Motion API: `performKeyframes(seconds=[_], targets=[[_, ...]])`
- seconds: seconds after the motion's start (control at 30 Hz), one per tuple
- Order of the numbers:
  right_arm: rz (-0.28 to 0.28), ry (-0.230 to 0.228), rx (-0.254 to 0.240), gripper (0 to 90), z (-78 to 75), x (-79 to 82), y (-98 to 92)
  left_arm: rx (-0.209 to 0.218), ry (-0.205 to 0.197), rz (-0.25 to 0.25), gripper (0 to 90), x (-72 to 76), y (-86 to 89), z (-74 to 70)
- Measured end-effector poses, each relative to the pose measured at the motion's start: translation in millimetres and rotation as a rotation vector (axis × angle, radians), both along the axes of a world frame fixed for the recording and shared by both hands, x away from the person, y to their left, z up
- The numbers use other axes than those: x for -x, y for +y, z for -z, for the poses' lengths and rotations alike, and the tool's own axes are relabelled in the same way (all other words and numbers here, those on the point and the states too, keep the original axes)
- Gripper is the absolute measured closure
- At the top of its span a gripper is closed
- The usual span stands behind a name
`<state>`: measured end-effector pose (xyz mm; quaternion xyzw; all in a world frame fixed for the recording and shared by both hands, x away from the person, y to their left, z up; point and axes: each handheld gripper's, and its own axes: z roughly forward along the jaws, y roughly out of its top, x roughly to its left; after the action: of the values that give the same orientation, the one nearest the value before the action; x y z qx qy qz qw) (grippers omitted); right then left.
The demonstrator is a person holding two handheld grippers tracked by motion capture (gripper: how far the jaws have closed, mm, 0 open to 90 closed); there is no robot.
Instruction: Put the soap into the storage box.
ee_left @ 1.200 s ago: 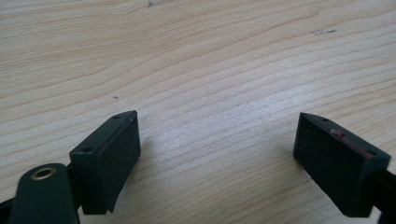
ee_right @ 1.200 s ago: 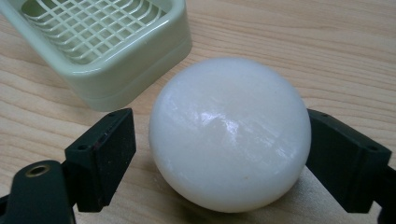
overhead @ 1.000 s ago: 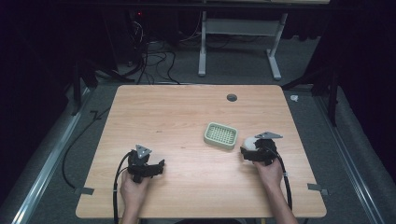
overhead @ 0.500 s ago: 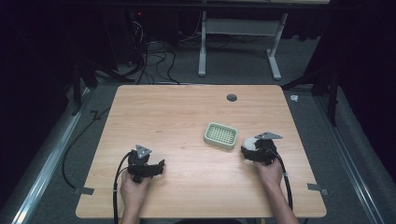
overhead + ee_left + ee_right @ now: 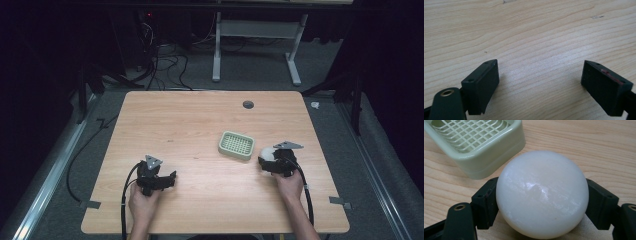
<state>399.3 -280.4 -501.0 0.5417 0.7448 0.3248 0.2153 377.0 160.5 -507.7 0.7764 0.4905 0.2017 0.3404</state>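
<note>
A round white bar of soap (image 5: 541,195) sits between the two black jaws of my right gripper (image 5: 541,202), which is shut on it. In the high view the soap (image 5: 268,152) shows just right of a pale green soap dish (image 5: 236,145) with a grid insert, and my right gripper (image 5: 268,161) is at the table's right side. The dish (image 5: 477,147) lies close ahead and to the left in the right gripper view. My left gripper (image 5: 169,178) rests near the front left, open, with bare wood between its jaws (image 5: 540,82).
The wooden table (image 5: 175,125) has a small round cable hole (image 5: 248,104) near its far edge. Cables trail from both grippers over the front edge. Beyond the table a white desk frame (image 5: 255,45) stands on grey carpet.
</note>
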Motion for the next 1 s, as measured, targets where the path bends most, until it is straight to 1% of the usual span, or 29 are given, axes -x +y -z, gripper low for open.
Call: performKeyframes(seconds=[0.27,0.5,0.7,0.77,0.8,1.0], targets=[[0.002,-0.007,-0.012,24.7,-3.4,1.7,-2.0,0.001,-0.002,-0.002,15.3,-0.1,-0.2,0.1],[-0.004,-0.016,-0.022,24.7,-9.8,3.4,-3.8,0.001,-0.001,-0.002,15.3,-0.1,-0.2,0.1],[-0.024,-0.033,-0.034,24.7,-19.9,6.2,-3.6,-0.001,-0.001,0.000,15.3,-0.1,0.0,0.1],[-0.028,-0.037,-0.035,24.7,-21.0,6.4,-3.5,0.000,-0.001,0.000,15.3,-0.1,0.0,0.1],[-0.033,-0.039,-0.046,24.7,-23.4,7.1,-3.7,0.000,-0.001,0.000,15.3,-0.1,0.0,0.1],[-0.050,-0.052,-0.059,24.7,-30.8,9.6,-3.1,0.000,-0.001,0.000,15.3,-0.1,0.0,0.1]])
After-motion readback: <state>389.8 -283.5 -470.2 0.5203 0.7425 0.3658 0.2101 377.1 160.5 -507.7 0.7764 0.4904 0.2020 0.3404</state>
